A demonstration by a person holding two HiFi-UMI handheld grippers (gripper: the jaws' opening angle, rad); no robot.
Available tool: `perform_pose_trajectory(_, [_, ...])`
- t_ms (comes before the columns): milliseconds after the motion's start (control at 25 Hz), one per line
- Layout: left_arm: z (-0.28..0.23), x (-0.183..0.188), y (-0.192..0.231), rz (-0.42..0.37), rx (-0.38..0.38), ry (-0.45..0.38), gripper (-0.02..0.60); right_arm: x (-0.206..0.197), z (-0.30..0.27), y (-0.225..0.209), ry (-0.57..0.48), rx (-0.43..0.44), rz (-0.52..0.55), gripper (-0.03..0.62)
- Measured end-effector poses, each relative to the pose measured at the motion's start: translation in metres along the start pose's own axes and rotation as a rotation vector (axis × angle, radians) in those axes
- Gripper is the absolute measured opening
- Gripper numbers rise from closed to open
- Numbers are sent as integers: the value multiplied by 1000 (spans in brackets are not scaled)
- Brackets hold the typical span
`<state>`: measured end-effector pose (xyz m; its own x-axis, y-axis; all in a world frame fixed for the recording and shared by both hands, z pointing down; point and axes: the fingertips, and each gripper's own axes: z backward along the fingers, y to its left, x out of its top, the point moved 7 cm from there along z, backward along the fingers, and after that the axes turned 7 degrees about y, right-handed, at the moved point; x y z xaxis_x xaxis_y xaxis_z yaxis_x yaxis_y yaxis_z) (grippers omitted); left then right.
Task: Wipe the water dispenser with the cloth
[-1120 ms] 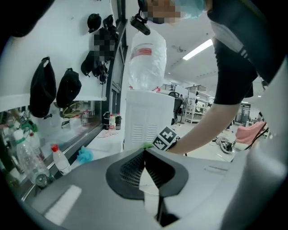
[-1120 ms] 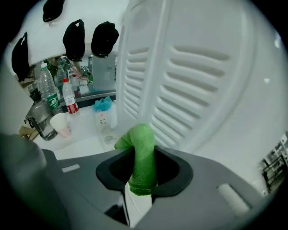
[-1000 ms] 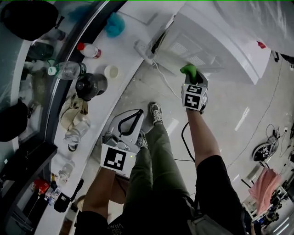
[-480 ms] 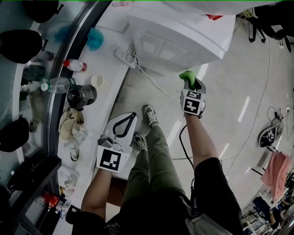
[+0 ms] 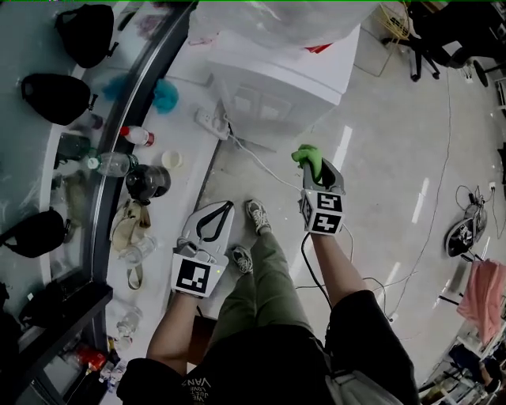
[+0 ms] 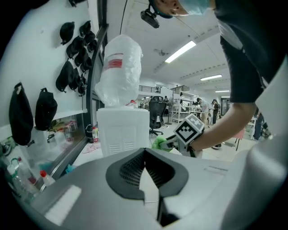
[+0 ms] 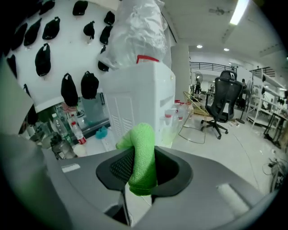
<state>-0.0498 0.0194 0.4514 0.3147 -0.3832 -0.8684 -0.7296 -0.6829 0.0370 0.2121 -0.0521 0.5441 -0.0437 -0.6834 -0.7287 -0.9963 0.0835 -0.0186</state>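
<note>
The white water dispenser (image 5: pixel 278 83) stands on the floor ahead, with a plastic-wrapped bottle (image 5: pixel 265 20) on top. My right gripper (image 5: pixel 315 166) is shut on a green cloth (image 5: pixel 304 154), held in the air short of the dispenser's lower front. In the right gripper view the folded cloth (image 7: pixel 143 134) sticks up between the jaws of the right gripper (image 7: pixel 142 167), and the dispenser (image 7: pixel 144 101) rises just behind. My left gripper (image 5: pixel 228 206) hangs lower left, shut with nothing in it. The left gripper (image 6: pixel 144 153) view shows the dispenser (image 6: pixel 122 130) and the cloth (image 6: pixel 158 143).
A white ledge (image 5: pixel 178 119) runs along the left with a power strip (image 5: pixel 210 123), a dark kettle (image 5: pixel 148 182), bottles and a cup. Black bags (image 5: pixel 59 91) hang on the wall. Cables (image 5: pixel 395 277) trail over the glossy floor; an office chair (image 5: pixel 439 32) stands far right.
The head view has pulled back, so more of the dispenser and its bottle shows. The right gripper, still holding the cloth, now sits farther from the dispenser's front. The left gripper stays shut.
</note>
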Motion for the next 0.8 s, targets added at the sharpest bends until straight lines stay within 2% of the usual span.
perform_pose_trajectory(240, [27, 18, -6, -4, 28, -28, 2, 17, 78, 14, -93, 70, -27, 115])
perform_pose_trajectory(400, [41, 29, -3, -50, 66, -78, 2, 35, 121, 21, -157, 90, -29, 115])
perform_pose_trajectory(600, [71, 36, -10, 30, 80, -84, 2, 47, 169, 36, -209, 105, -15, 115])
perform_pose_trajectory(800, [95, 45, -15, 31, 97, -98, 2, 56, 202, 46, -243, 129, -25, 115])
